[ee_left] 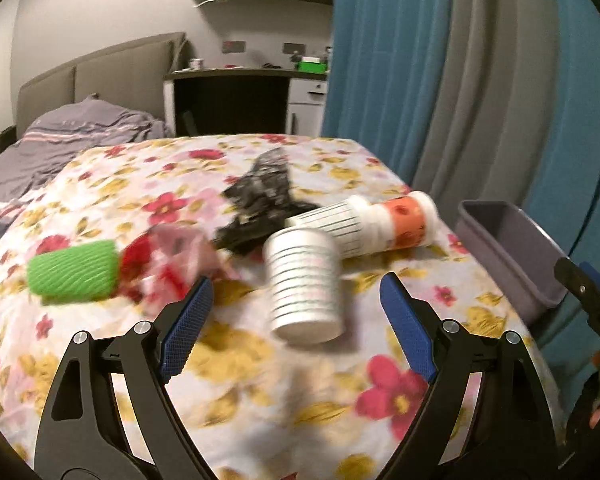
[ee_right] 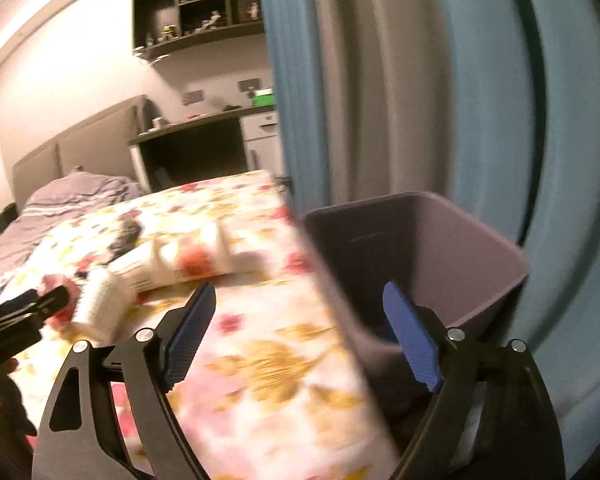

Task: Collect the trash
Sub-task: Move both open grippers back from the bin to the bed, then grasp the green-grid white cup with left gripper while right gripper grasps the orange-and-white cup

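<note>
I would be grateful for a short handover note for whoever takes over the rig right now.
Left gripper: jaws open, empty, pointed at the white ribbed container lying on the floral bedspread.
Right gripper: jaws open, empty, at the purple bin beside the bed.
Left to collect: white ribbed container, orange-labelled bottle, black wrapper, green roll, red-and-pink wrapper.
Bin contents unclear.

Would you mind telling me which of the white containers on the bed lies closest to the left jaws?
The ribbed white cup, lying just ahead of the open left jaws; the lined one and the orange-banded bottle lie farther back.
</note>
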Demonstrator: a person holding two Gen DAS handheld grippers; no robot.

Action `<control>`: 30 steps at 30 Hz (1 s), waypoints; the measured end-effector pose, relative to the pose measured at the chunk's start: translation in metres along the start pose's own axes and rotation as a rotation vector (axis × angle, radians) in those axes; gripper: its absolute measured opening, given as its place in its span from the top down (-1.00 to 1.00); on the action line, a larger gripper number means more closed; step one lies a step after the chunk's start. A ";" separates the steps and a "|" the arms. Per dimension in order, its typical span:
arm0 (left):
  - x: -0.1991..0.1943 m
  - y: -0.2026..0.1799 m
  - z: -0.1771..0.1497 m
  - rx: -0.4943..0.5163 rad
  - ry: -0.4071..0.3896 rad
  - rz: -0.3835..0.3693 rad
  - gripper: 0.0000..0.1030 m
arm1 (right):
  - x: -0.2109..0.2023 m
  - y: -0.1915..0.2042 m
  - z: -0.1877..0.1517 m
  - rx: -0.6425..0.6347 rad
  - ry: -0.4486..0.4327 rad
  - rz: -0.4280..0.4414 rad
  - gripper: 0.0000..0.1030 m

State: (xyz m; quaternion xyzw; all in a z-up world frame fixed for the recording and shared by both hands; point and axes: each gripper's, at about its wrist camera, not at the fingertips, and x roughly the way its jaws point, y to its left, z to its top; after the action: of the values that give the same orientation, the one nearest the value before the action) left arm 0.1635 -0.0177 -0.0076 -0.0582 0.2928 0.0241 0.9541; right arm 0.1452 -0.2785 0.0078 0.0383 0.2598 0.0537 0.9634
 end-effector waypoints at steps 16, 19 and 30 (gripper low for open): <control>0.035 0.010 -0.006 -0.024 0.101 -0.052 -0.63 | 0.011 0.046 -0.016 -0.034 0.064 0.054 -0.67; 0.047 0.006 -0.003 -0.021 0.115 -0.053 -0.62 | 0.013 0.045 -0.016 -0.029 0.070 0.056 -0.67; 0.080 0.005 -0.001 -0.052 0.206 -0.118 -0.22 | 0.023 0.047 -0.015 -0.037 0.084 0.067 -0.67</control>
State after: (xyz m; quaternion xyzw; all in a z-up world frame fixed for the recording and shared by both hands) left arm 0.2291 -0.0123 -0.0535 -0.1024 0.3846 -0.0308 0.9168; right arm 0.1539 -0.2286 -0.0117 0.0267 0.2974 0.0921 0.9499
